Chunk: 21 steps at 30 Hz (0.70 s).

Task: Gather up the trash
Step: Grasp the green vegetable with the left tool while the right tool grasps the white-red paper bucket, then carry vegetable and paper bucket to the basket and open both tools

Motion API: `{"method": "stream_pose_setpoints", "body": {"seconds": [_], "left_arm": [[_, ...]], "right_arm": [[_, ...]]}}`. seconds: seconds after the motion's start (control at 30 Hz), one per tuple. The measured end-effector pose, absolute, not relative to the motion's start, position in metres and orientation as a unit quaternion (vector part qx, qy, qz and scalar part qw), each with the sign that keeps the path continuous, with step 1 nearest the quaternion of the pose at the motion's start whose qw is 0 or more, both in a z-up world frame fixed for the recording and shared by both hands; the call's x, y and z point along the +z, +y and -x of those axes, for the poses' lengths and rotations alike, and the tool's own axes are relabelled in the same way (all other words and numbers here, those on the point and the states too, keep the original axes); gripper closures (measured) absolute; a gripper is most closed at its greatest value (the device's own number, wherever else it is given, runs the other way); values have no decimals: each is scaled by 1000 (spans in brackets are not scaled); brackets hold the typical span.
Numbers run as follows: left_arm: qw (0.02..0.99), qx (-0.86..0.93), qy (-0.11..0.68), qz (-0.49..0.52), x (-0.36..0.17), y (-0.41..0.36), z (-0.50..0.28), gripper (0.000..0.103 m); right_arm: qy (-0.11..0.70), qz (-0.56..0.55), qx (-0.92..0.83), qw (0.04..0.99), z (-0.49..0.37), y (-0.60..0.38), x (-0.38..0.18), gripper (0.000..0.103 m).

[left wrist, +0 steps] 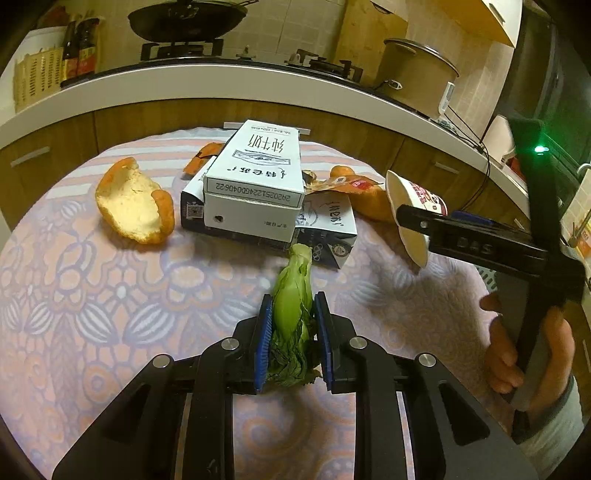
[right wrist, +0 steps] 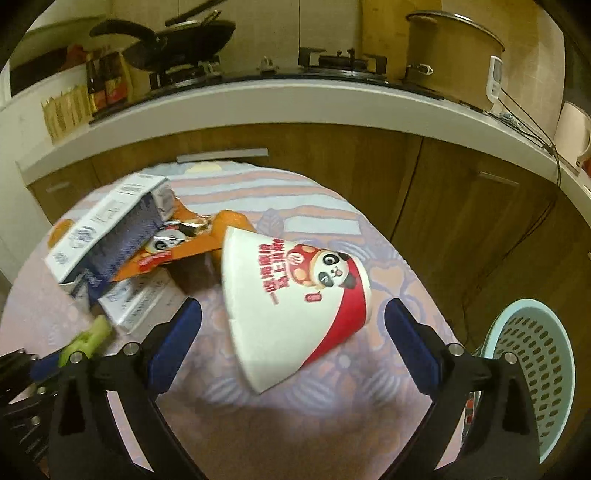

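On surface, left tool (left wrist: 292,321) grips greens (left wrist: 291,295); right tool (right wrist: 293,317) wide around cup (right wrist: 291,295); cartons (left wrist: 251,184), peels (left wrist: 133,199) left; basket (right wrist: 532,369) waits.

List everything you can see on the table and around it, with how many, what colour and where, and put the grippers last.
vegetable leaf: 1, green, between the left gripper's pads.
paper bowl: 1, white and red with a panda print, tilted between the right gripper's open fingers.
milk cartons: 2 at least, white, stacked mid-table.
orange peel: several pieces, orange; largest at table's left.
snack wrapper: 1, orange, beside the cartons.
tablecloth: 1, pink and lilac pattern, covering the table.
basket: 1, pale blue, perforated, right of the table.
wok: 1, black, on the stove.
pot: 1, tan, on the counter.
left gripper: black, blue pads, gripping the leaf.
right gripper: black, blue pads, open.
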<state>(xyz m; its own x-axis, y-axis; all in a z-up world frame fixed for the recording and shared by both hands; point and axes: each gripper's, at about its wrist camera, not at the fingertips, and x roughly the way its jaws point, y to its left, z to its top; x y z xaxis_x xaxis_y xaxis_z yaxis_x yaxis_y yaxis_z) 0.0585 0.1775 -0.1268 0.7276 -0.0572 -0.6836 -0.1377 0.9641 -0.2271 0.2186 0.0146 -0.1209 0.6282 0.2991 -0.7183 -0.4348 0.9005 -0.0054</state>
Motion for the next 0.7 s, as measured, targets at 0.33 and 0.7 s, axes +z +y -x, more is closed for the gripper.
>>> {"method": "stream_pose_setpoints", "body": {"seconds": [0.33, 0.7], "left_arm": [[917, 16, 372, 141, -124, 175, -59, 83], [920, -9, 359, 158, -108, 147, -36, 83]], "right_arm": [[376, 85, 219, 896, -212, 8, -123, 29], [346, 59, 222, 910, -172, -35, -87, 29]]}}
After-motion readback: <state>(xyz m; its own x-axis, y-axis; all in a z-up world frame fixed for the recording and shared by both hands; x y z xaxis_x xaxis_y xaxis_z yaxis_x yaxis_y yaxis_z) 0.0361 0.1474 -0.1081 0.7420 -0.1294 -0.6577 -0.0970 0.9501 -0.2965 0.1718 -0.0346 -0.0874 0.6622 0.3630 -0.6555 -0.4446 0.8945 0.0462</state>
